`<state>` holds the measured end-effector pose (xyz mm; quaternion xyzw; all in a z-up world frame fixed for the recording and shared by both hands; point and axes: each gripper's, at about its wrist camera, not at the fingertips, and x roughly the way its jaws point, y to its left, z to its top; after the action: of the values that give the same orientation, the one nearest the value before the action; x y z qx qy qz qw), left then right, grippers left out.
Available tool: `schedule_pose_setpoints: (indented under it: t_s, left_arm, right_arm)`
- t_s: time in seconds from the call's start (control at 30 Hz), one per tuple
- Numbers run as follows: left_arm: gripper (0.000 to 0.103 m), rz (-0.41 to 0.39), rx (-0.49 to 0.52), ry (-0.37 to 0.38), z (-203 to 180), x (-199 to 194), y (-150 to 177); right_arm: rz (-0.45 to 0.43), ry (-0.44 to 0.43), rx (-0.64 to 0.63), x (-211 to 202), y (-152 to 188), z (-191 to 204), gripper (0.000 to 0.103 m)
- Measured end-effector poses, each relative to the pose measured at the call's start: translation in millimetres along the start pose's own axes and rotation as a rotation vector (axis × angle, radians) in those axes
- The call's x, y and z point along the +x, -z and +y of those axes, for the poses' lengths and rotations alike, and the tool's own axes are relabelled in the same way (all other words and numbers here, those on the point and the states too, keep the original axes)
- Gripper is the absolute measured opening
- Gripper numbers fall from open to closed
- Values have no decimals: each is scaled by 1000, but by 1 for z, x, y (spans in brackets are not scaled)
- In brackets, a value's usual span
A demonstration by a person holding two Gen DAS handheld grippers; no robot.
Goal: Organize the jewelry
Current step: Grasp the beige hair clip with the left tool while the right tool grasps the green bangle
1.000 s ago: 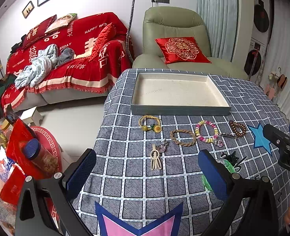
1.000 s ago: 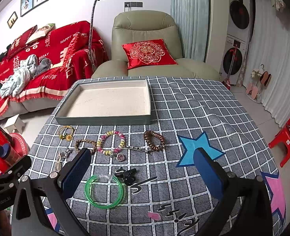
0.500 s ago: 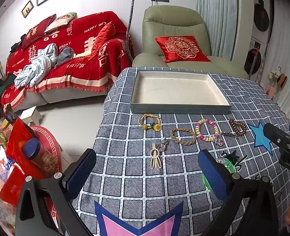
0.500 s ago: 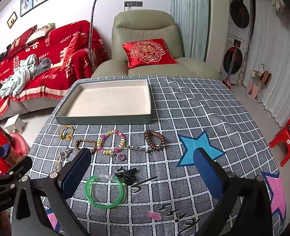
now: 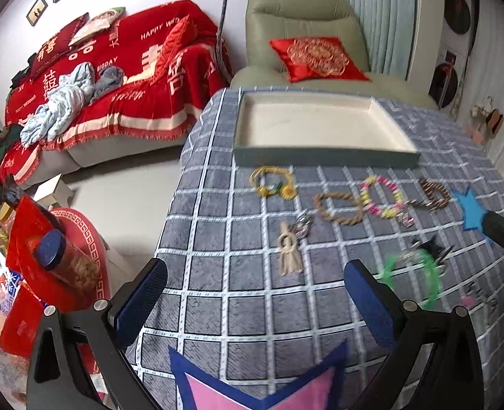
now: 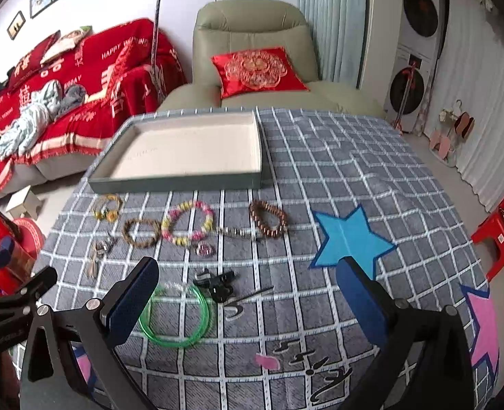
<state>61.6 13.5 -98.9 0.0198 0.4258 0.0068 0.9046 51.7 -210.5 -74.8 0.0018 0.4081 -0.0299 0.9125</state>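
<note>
Jewelry lies loose on the counter [image 6: 337,157], none yet in the tray [image 6: 183,152] at the far side. We note a row just near of the tray: yellow bracelet [image 5: 272,181], rope bracelet [image 5: 337,208], pink bead bracelet [image 6: 187,222], brown bead bracelet [image 6: 269,218]. A green bangle [image 6: 175,314] and a black clip [image 6: 219,282] lie nearer.

Left gripper [image 5: 255,299] and right gripper [image 6: 248,299] both hover with jaws apart, holding nothing.

We judge the first pick is pending. We advise pinching one side of a bracelet's band, not spanning the hoop, then lifting clear over the tray wall.

Legible writing: "HAPPY WED…" and "BIGDAY" on the red sofa throw [image 5: 122,65].
</note>
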Motion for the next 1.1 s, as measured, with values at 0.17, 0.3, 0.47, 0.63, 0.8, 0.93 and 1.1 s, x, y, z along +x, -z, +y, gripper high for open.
schedule_pose_setpoints:
  t_s: [0.17, 0.3, 0.47, 0.63, 0.8, 0.93, 1.1]
  left_arm:
    - [103, 65, -5, 18, 7, 33, 5]
    - [103, 81, 7, 45, 3, 50, 3]
    - [103, 96, 25, 77, -8, 64, 1]
    - [103, 118, 42, 88, -14, 79, 0]
    - [90, 107, 12, 147, -17, 78, -3]
    - [67, 88, 15, 160, -20, 76, -4]
    - [35, 85, 8, 197, -17, 71, -3]
  right_arm:
    - [108, -5, -1, 27, 17, 0, 103]
    - [177, -28, 1, 44, 29, 3, 103]
    - [211, -41, -1, 55, 33, 9, 103]
    - [248, -58, -8, 62, 37, 19, 92]
    - [251, -45, -49, 64, 44, 35, 82]
    - [243, -46, -63, 61, 45, 40, 77]
    - [224, -56, -73, 56, 43, 43, 37]
